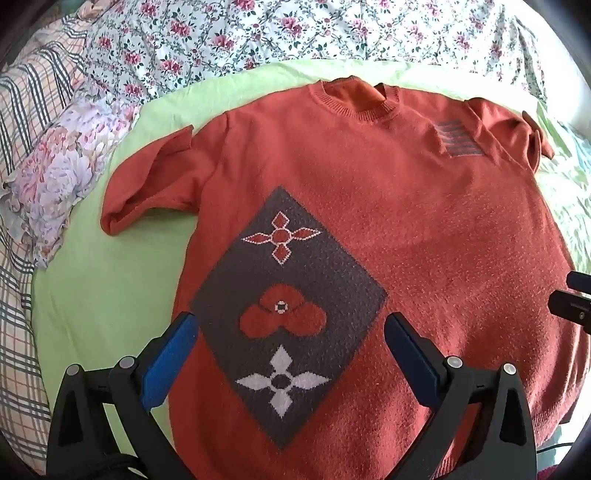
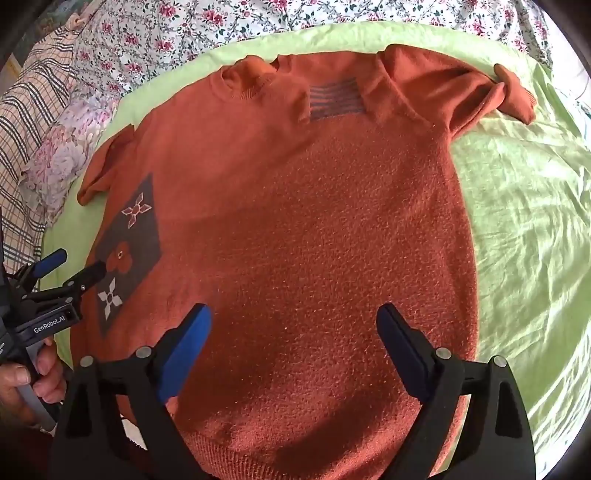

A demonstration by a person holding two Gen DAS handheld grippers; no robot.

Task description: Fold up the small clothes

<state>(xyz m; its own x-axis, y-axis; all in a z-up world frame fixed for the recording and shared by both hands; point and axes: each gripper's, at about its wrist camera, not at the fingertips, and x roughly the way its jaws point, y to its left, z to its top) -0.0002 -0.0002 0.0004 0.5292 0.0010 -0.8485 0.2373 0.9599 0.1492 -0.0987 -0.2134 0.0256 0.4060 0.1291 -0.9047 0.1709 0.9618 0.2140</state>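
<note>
A bed fills both views, spread with a pale green, slightly shiny sheet (image 2: 524, 206) that is creased toward its right edge; along the far edge lies a white quilt printed with small pink flowers (image 1: 295, 33), and at the far left corner a beige cloth with dark check lines (image 1: 22, 122) sits beside a ruffled pillow in lilac and pink blooms (image 1: 62, 173). In the middle of the sheet a rust-orange knitted short-sleeved sweater (image 2: 314, 221) lies flat and face up, its ribbed neck toward the far edge and its ribbed hem toward the near edge. Its left sleeve is folded in on itself, and its right sleeve is rumpled, the cuff twisted over. On the sweater's left front sits a grey diamond panel (image 1: 288, 314) carrying three flower motifs (one outlined in white, one orange, one white), and a small grey striped patch (image 1: 461, 140) marks the chest on the other side. The left gripper (image 1: 291, 325), black with blue pads, hovers over the diamond panel with its jaws spread wide and nothing between them. The right gripper (image 2: 293, 317) hangs over the plain lower front of the sweater, jaws likewise wide apart and empty. A person's hand (image 2: 26, 376) grips the left gripper's handle at the near left edge.
</note>
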